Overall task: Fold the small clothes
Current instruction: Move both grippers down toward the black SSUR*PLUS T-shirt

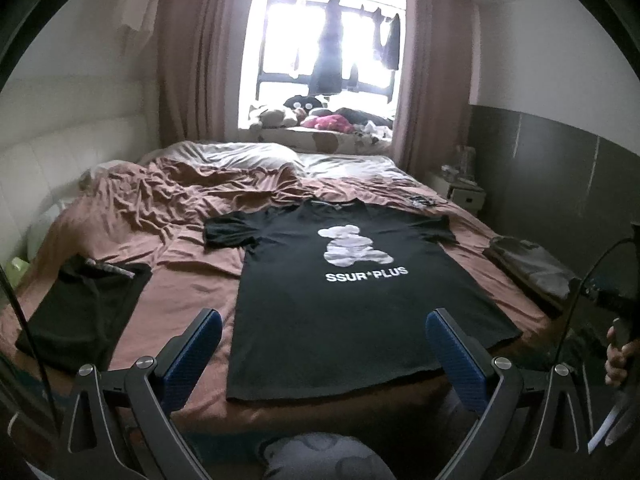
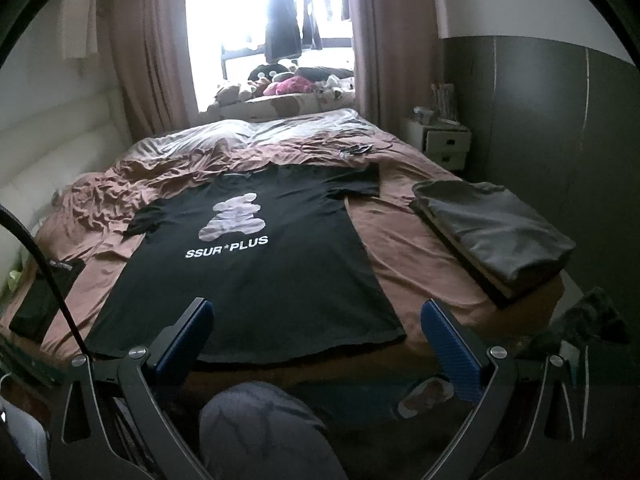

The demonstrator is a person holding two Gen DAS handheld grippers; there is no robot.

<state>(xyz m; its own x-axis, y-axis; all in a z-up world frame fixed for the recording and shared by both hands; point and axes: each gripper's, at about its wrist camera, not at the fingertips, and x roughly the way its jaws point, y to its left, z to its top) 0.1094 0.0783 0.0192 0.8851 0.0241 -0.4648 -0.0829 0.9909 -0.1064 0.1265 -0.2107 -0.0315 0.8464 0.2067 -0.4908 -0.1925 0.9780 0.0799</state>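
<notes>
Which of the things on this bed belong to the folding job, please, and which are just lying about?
For the job:
black SSUR*PLUS T-shirt
folded grey garment
folded black garment

Lying about:
plush toys
nightstand
crumpled duvet

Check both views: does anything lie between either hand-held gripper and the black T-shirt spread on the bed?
Nothing visible does. The black T-shirt lies flat, its hem nearest both open grippers, left and right. The folded dark garment and grey folded clothes lie off to either side.
</notes>
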